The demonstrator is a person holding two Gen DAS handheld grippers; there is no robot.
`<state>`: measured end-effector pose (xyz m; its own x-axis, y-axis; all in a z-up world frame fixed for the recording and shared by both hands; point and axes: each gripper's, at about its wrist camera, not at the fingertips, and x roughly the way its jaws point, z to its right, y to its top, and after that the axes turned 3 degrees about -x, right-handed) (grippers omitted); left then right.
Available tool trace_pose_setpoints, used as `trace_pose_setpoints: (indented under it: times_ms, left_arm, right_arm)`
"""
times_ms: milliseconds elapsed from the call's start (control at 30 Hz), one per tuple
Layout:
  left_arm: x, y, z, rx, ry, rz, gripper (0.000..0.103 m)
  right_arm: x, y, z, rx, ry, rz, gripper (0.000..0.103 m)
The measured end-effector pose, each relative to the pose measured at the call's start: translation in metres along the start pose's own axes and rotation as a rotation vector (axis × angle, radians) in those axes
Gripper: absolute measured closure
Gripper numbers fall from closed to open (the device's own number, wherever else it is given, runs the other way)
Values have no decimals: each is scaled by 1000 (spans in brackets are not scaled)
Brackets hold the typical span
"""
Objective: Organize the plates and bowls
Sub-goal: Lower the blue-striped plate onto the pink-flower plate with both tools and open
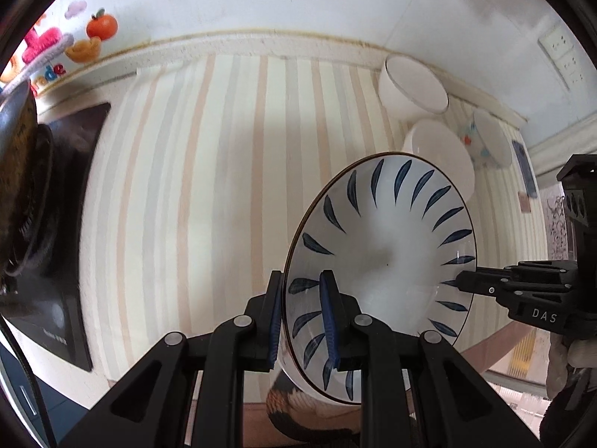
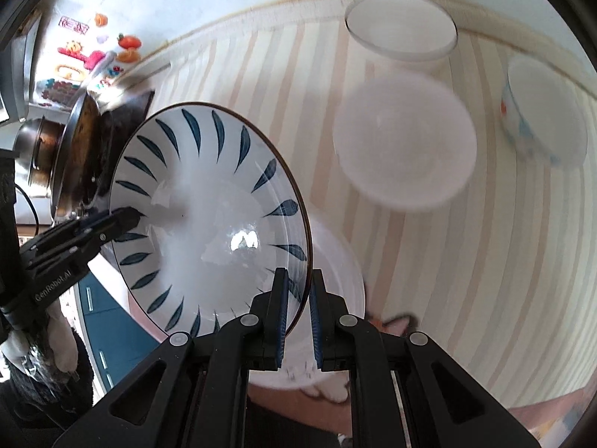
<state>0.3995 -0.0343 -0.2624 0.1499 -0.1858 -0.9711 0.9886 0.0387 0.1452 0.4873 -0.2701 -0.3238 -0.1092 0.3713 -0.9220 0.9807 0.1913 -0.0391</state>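
Held aloft over the striped tablecloth (image 1: 209, 171), a blue-leaf plate (image 1: 384, 261), clamped at opposite points of its rim by both tools. Left gripper (image 1: 304, 321) pinching the rim nearest its own camera, one blue-padded finger under the outside wall, the other lying across the painted inner face. Right gripper (image 2: 298, 317) doing likewise on the far side, pads pressed together on the thin brown-edged rim, with the plate (image 2: 209, 220) spreading away to the left of its fingers. Seen from the left wrist view, the right gripper (image 1: 462, 283) reaching in from the right edge, its tips on the opposite rim. Seen from the right wrist view, the left gripper (image 2: 130, 220) coming in from the lower left, tips on the rim. Round, so no real long axis; hollow face turned up toward both cameras, disc tilted rather than level in each view, line between the two grips running across its width. Below and beyond, resting on the cloth: a white bowl (image 2: 405, 142), a taller white bowl (image 2: 401, 31) near the wall, a bowl with coloured marks (image 2: 541, 112) further right, all well apart from the carried plate. Directly beneath the plate in the right wrist view, another white plate (image 2: 335, 272), partly hidden. At far left, a dark pan (image 2: 74, 149) on a black hob (image 1: 63, 291).
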Motion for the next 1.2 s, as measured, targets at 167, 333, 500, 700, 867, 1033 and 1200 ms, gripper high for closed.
trace_pose_setpoints:
  times_ms: [167, 333, 500, 700, 867, 1033, 1200]
  left_arm:
    - [27, -17, 4, -3, 10, -53, 86]
    - [45, -26, 9, 8, 38, -77, 86]
    - [57, -28, 11, 9, 65, -93, 86]
    - [68, -29, 10, -11, 74, -103, 85]
    - [71, -31, 12, -33, 67, -87, 84]
    - [72, -33, 8, -60, 61, -85, 84]
    - [74, -34, 10, -73, 74, -80, 84]
  right_arm:
    - [25, -30, 14, 32, 13, -46, 91]
    - [46, -45, 22, 43, 0, -73, 91]
    - [52, -53, 29, 57, 7, -74, 91]
    - [54, -48, 27, 58, 5, -67, 91]
    - [54, -48, 25, 56, -4, -56, 90]
    - [48, -47, 29, 75, 2, -26, 90]
    - [44, -47, 34, 92, 22, -8, 89]
